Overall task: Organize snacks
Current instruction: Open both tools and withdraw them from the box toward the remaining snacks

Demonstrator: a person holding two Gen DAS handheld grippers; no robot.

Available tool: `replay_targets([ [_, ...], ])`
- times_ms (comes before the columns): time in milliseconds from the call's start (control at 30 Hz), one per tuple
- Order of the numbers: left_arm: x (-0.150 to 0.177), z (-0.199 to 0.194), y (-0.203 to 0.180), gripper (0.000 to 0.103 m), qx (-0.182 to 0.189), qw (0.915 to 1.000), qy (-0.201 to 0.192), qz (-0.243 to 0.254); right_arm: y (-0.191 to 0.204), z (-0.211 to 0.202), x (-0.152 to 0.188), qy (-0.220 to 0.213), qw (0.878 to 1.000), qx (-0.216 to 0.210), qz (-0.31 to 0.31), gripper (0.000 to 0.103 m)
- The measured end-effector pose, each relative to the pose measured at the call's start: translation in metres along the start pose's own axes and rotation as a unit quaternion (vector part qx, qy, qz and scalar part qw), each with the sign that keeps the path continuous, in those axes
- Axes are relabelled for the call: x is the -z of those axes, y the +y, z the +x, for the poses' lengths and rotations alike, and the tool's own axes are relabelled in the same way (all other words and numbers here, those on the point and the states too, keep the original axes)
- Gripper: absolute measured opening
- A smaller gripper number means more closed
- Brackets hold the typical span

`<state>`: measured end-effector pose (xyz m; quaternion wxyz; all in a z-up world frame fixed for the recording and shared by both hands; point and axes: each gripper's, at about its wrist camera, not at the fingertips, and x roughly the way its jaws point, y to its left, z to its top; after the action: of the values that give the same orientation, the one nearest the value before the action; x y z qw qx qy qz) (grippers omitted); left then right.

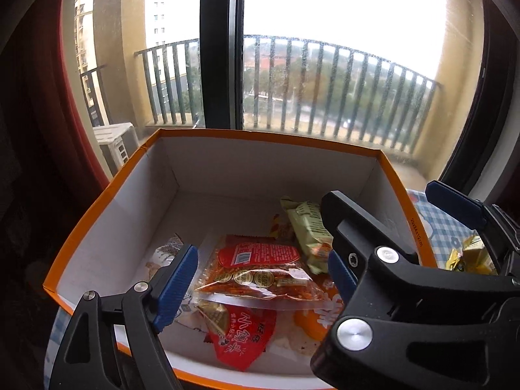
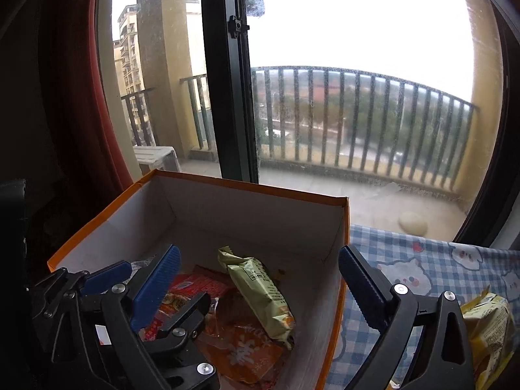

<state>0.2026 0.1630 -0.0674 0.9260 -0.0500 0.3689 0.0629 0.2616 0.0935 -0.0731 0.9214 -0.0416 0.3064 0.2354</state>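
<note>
Window (image 2: 357, 65): tall glazing, dark frame, railed balcony beyond.
Tablecloth (image 2: 406, 260): blue check, cartoon print.
Box (image 1: 260, 136): orange-edged, white inside, on the cloth; holds the snacks (image 1: 260, 269).
Left gripper (image 1: 260, 279) and right gripper (image 2: 260, 279): both spread wide over the box, pinching nothing.
Yellow packet (image 2: 490, 325): outside on the cloth.

Left tool (image 1: 260, 279) and right tool (image 2: 260, 284) gape wide, angled downward.
</note>
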Motion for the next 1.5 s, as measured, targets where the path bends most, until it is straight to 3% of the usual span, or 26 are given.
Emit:
replay_targets([
  [333, 0.010, -0.028, -0.004, 0.087, 0.009, 0.9997, -0.017, 0.014, 0.004, -0.025, 0.009, -0.001, 1.000, -0.003, -0.002, 0.102],
  [767, 0.031, -0.088, -0.039, 0.091, 0.030, 0.9970, -0.058, 0.042, -0.004, -0.098, 0.025, -0.033, 0.999, 0.014, -0.006, 0.102],
  [1067, 0.045, -0.127, -0.072, 0.094, 0.036, 0.9949, -0.078, 0.053, -0.025, -0.154, 0.041, -0.051, 0.998, 0.038, -0.001, 0.102],
  [1500, 0.072, -0.156, -0.121, 0.097, 0.068, 0.9928, -0.078, 0.061, -0.066, -0.216, 0.071, -0.066, 0.996, 0.061, 0.006, 0.102],
])
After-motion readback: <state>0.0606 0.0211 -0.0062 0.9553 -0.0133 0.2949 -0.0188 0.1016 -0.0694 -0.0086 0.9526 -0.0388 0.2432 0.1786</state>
